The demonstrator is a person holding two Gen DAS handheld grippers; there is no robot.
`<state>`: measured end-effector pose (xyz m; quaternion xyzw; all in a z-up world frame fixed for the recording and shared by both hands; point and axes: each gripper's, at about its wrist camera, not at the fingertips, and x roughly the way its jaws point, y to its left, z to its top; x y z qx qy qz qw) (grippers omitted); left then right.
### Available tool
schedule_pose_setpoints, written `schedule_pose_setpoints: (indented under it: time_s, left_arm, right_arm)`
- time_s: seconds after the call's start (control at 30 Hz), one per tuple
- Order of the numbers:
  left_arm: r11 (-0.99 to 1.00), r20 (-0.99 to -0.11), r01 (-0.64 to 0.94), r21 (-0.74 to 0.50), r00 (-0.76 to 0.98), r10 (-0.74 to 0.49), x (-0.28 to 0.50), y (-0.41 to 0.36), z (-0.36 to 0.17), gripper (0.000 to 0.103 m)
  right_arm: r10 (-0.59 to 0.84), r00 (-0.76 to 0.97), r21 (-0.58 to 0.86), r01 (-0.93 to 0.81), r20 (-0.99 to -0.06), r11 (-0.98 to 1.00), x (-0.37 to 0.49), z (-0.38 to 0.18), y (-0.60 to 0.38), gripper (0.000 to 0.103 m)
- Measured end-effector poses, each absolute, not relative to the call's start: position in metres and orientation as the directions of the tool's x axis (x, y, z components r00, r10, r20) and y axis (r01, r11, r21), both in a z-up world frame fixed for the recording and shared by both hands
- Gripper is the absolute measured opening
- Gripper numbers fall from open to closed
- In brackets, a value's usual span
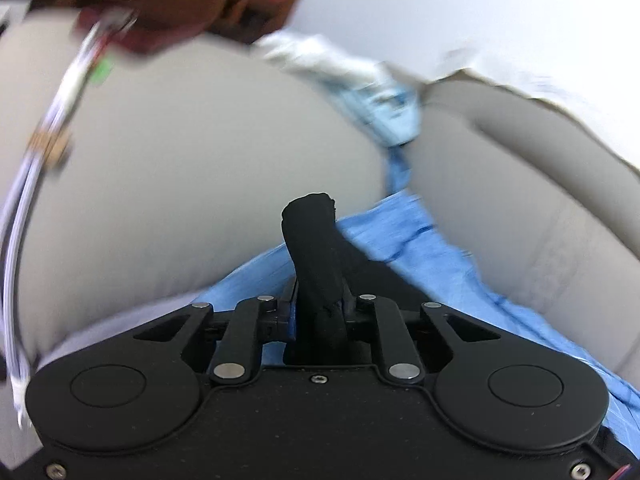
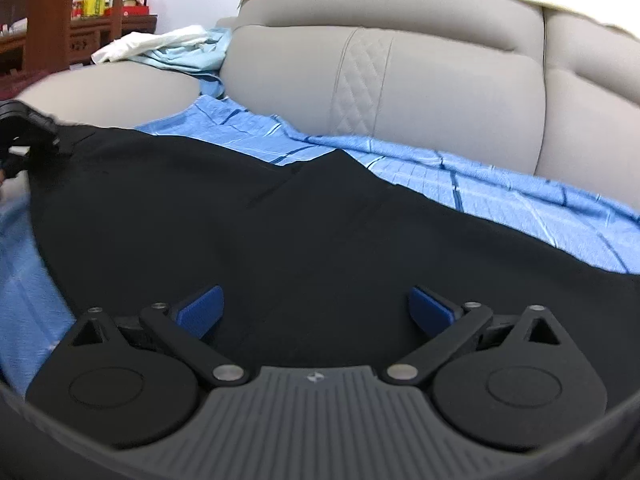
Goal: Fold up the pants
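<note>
pants (image 2: 280,216): soft, limp, I'd take them at the edge | left gripper (image 1: 316,264) clamped on pants | right gripper (image 2: 316,308) apart over them

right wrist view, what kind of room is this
Probably a home living room: a grey cushioned sofa with black pants on a blue sheet, and a carved wooden cabinet behind.

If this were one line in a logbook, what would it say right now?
left gripper: shut on black pants | right gripper: open above pants | pants: spread on blue sheet on sofa | fold: not yet done
</note>
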<state>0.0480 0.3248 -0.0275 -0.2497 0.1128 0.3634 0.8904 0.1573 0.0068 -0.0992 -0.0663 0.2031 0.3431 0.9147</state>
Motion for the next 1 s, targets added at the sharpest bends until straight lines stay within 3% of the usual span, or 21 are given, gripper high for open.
schedule_pose_setpoints:
  time_s: [0.13, 0.27, 0.37, 0.47, 0.53, 0.6, 0.63, 0.7, 0.83, 0.93, 1.0]
  left_arm:
    - [0.771, -0.267, -0.566, -0.293, 0.822, 0.502, 0.068, 0.264, 0.021, 0.015]
    - [0.924, -0.217, -0.338, -0.18, 0.93, 0.297, 0.104, 0.17, 0.052, 0.017]
    - [0.985, -0.315, -0.129, -0.113, 0.945, 0.088, 0.139, 0.095, 0.047, 0.019]
    - [0.996, -0.523, 0.03, -0.079, 0.85, -0.067, 0.175, 0.033, 0.013, 0.024]
    - [0.991, -0.624, 0.086, -0.099, 0.771, -0.129, 0.181, 0.007, -0.01, 0.041]
    - [0.98, -0.631, 0.124, -0.158, 0.75, -0.197, 0.167, 0.001, -0.021, 0.044]
    - [0.974, -0.614, 0.144, -0.173, 0.758, -0.221, 0.155, 0.0, -0.023, 0.051]
    - [0.972, -0.596, 0.164, -0.166, 0.769, -0.232, 0.133, 0.006, -0.019, 0.058]
    - [0.983, -0.533, 0.11, -0.148, 0.828, -0.173, 0.096, 0.036, -0.003, 0.058]
    - [0.991, -0.497, -0.037, -0.131, 0.867, -0.033, 0.078, 0.07, 0.004, 0.054]
    - [0.983, -0.524, -0.169, -0.068, 0.845, 0.109, 0.084, 0.089, -0.002, 0.047]
  right_arm:
    - [0.548, 0.712, 0.161, -0.538, -0.44, 0.828, 0.168, -0.082, -0.04, 0.103]
    - [0.521, 0.745, 0.334, -0.407, -0.416, 0.85, 0.186, -0.071, -0.11, 0.103]
    - [0.496, 0.776, 0.43, -0.323, -0.39, 0.843, 0.193, -0.07, -0.159, 0.103]
    - [0.451, 0.807, 0.471, -0.25, -0.381, 0.846, 0.192, -0.076, -0.195, 0.103]
    - [0.44, 0.813, 0.5, -0.22, -0.381, 0.838, 0.189, -0.082, -0.212, 0.103]
    - [0.436, 0.813, 0.511, -0.205, -0.385, 0.834, 0.186, -0.089, -0.223, 0.103]
    - [0.439, 0.81, 0.513, -0.206, -0.388, 0.833, 0.183, -0.093, -0.223, 0.103]
    - [0.461, 0.8, 0.528, -0.219, -0.385, 0.82, 0.179, -0.101, -0.222, 0.103]
    - [0.536, 0.772, 0.581, -0.276, -0.34, 0.766, 0.172, -0.113, -0.207, 0.103]
    - [0.579, 0.762, 0.584, -0.339, -0.289, 0.738, 0.162, -0.114, -0.189, 0.103]
    - [0.587, 0.754, 0.562, -0.36, -0.295, 0.745, 0.159, -0.114, -0.174, 0.103]
